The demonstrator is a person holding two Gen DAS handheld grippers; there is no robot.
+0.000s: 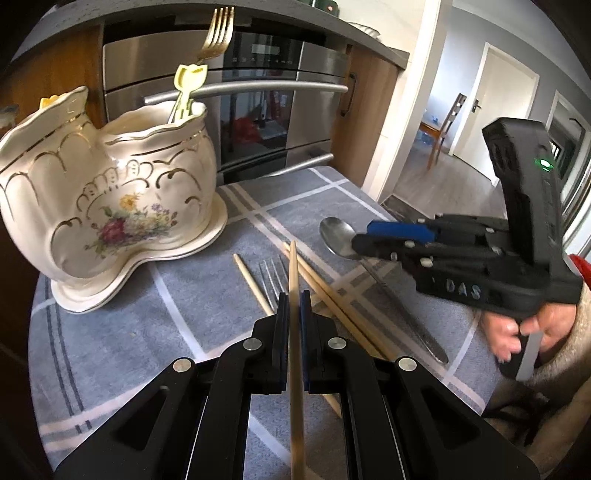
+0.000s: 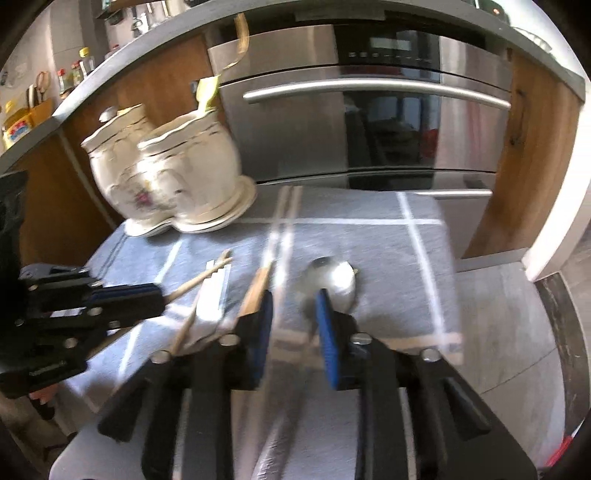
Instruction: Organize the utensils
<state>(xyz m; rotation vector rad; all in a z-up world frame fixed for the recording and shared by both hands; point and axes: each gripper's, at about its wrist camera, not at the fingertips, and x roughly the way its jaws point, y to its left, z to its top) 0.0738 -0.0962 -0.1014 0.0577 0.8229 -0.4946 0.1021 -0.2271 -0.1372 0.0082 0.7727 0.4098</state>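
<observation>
My left tongs (image 1: pixel 294 306) are clenched on a single wooden chopstick (image 1: pixel 293 273), which runs lengthwise between the blue pads and projects beyond them toward the far edge of the worktop (image 1: pixel 110 350). My right tongs (image 2: pixel 293 314) stand released, pads apart, with nothing pressed between them; they hang just above the steel spoon (image 2: pixel 334 278), whose bowl lies beyond the fingertips and whose handle runs back beneath the tongs toward the near edge.

On the grey checked cloth covering the worktop, between the two tongs, lie a pair of chopsticks (image 1: pixel 332 291) laid diagonally, one separate chopstick (image 1: pixel 253 278) to their left, and a silver fork (image 1: pixel 273 273) partly hidden under the held chopstick. These loose pieces crowd the middle of the worktop directly ahead of my left tongs.

At the far left corner stands the cream ceramic holder (image 1: pixel 110 199), two-lobed, with gilt trim and a floral motif, on a matching saucer. Its right compartment holds a gold fork (image 1: pixel 218 33) and a pale green utensil (image 1: pixel 188 85), both upright; a yellow tip shows at the left compartment.

Beyond the far edge is a stainless oven front (image 1: pixel 258 110) with bar handles. A hand (image 1: pixel 517 332) grips the right tool's trigger at the right edge.
</observation>
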